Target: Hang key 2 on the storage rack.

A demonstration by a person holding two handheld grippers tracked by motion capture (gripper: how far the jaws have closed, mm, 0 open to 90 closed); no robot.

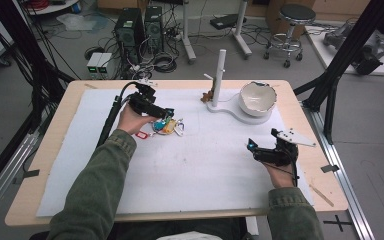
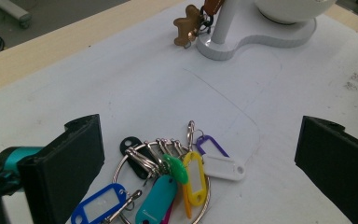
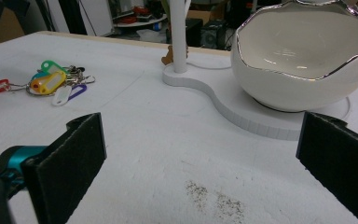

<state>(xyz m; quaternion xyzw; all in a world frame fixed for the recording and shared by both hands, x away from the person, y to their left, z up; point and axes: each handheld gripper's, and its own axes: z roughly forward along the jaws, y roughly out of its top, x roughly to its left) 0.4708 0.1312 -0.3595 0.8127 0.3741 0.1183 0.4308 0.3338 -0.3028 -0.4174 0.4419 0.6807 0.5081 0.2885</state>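
we see a metal ring of coloured plastic key tags (image 2: 168,182) lying on the white mat (image 1: 195,165), left of the white bowl stand (image 1: 232,111). our left gripper (image 1: 167,113) hovers over it, jaws wide apart; our right gripper (image 1: 250,147) rests well apart, jaws spread, empty.

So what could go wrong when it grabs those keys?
The key tags fan out loosely on one ring, so the open left gripper might pinch a single tag and the rest would swing or slip. If the bunch is carried toward the stand, dangling tags could bump the bowl or the little brown charm hanging there.
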